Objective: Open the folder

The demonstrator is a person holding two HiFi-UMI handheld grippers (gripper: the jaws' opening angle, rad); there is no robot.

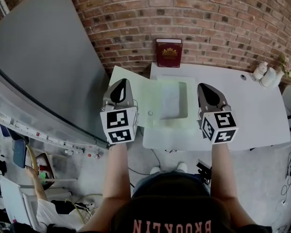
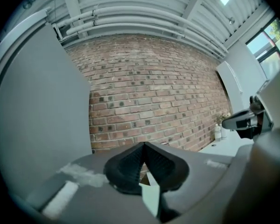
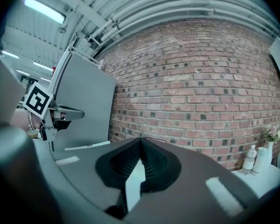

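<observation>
Folder (image 1: pixel 153 101): pale green, translucent, flat on the white bench (image 1: pixel 252 115) at the centre of the head view, just below a red book (image 1: pixel 169 53) propped against the brick wall (image 1: pixel 208 18).

Condition: appears spread out. One leaf reaches past the bench's left edge, and a white sheet (image 1: pixel 170 100) shows in the right half. A small stud (image 1: pixel 150 113) sits near the lower middle. Judged open, or very nearly so.

Left claw (image 1: pixel 122 81): pads pressed together with nothing clamped, pointing level at the wall. In the left gripper view a pale sliver shows low behind the pads. It is probably the surface underneath, though that is not certain.

Right claw (image 1: pixel 203 85): pads likewise together and empty, pointing level at the wall, with the same pale sliver low behind them.

Position: both claws are held above the bench, clear of the folder. The left one sits over the left leaf in the frame and the right one over the folder's right edge, so the folder lies between and beneath them.

Reason, as judged: closed pads kept off the leaves let the folder rest flat and undisturbed.
</observation>
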